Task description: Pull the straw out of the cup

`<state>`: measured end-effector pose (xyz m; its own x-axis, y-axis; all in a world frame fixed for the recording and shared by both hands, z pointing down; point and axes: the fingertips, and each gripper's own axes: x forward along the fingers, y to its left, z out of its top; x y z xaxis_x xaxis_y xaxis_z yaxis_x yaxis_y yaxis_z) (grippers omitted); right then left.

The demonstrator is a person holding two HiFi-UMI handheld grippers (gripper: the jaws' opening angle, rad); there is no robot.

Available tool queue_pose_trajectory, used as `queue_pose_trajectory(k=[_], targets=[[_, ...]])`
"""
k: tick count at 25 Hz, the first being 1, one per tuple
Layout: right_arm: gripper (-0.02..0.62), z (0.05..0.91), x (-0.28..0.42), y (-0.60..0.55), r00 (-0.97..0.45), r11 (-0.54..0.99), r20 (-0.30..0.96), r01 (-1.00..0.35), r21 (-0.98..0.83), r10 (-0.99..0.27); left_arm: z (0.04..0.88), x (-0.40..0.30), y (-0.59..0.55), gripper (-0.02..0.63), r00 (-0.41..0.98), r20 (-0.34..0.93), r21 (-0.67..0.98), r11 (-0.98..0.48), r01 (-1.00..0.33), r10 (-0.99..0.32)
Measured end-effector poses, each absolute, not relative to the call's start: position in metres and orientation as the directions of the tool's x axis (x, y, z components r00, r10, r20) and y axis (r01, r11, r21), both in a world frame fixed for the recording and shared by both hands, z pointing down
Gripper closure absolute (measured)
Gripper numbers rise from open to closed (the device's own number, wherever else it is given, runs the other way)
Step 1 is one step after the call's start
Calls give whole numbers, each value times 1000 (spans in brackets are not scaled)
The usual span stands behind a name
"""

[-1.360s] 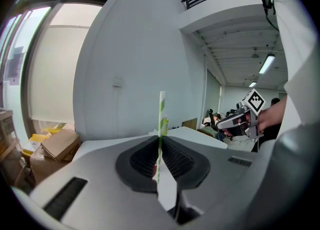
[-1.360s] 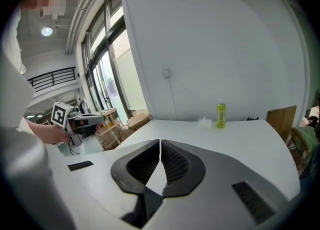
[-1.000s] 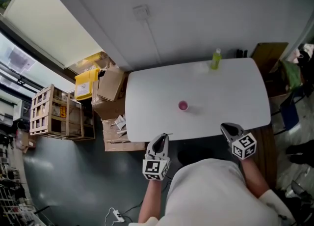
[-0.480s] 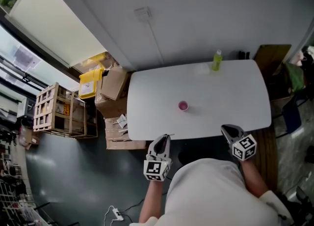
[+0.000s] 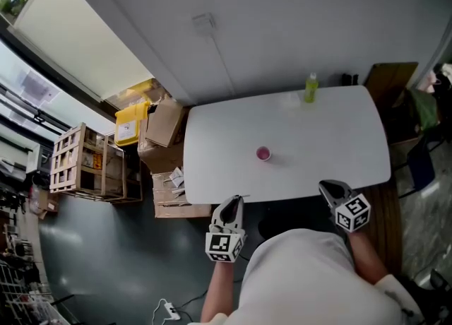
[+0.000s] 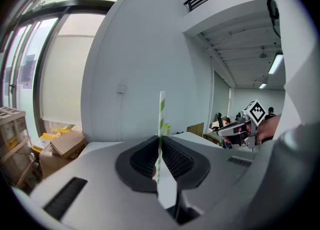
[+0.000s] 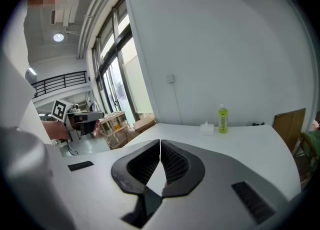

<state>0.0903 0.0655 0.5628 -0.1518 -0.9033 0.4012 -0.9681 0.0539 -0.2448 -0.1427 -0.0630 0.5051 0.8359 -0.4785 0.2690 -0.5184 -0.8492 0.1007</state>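
A small pink cup stands alone near the middle of the white table. The green-and-white striped straw stands upright, pinched between the jaws of my left gripper, which hangs at the table's near edge, left of my body. My right gripper is at the near edge on the right; in its own view its jaws meet with nothing between them. Both grippers are well short of the cup.
A green bottle and a small white box stand at the table's far edge by the wall. Cardboard boxes, a yellow bin and wooden crates lie on the floor to the left. A brown board leans far right.
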Motion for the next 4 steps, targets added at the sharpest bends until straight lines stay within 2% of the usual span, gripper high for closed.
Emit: queue_pose_trajectory(k=[4], targets=[[559,563,92,65,-150,50,398,-967,-251,-905,504,-145,-64,583,832,265,108,-842,-529,-488]])
